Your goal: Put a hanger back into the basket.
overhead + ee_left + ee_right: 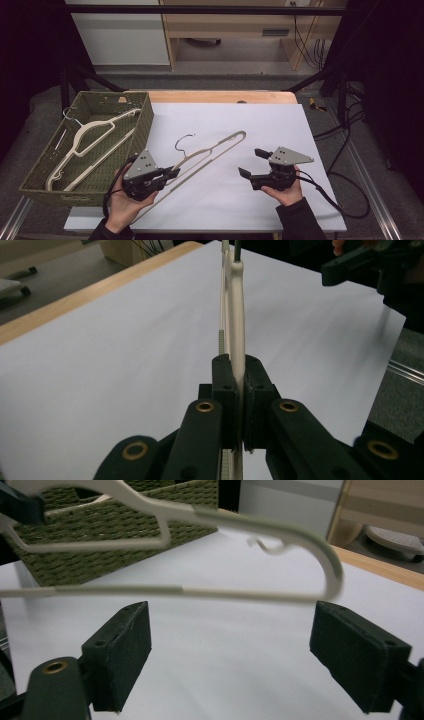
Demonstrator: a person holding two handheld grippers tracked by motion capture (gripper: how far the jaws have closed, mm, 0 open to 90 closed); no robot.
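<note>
The left claw [172, 173] is pinched tight on the cream hanger [210, 150], gripping it along one arm and holding it tilted above the white sheet [260, 125] on the surface, just right of the green woven basket [142, 130] that already holds other hangers [85, 145]. The right claw [252, 162] stands spread with nothing between its pads, a little right of the hanger's far end. By my judgement the hanger is mid-transfer; next it must be carried left over the basket's rim and lowered in, hook clear of the wall, before that grip lets go.

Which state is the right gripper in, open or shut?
Open: the right gripper has its jaws wide apart, the hanger beyond them untouched.
</note>
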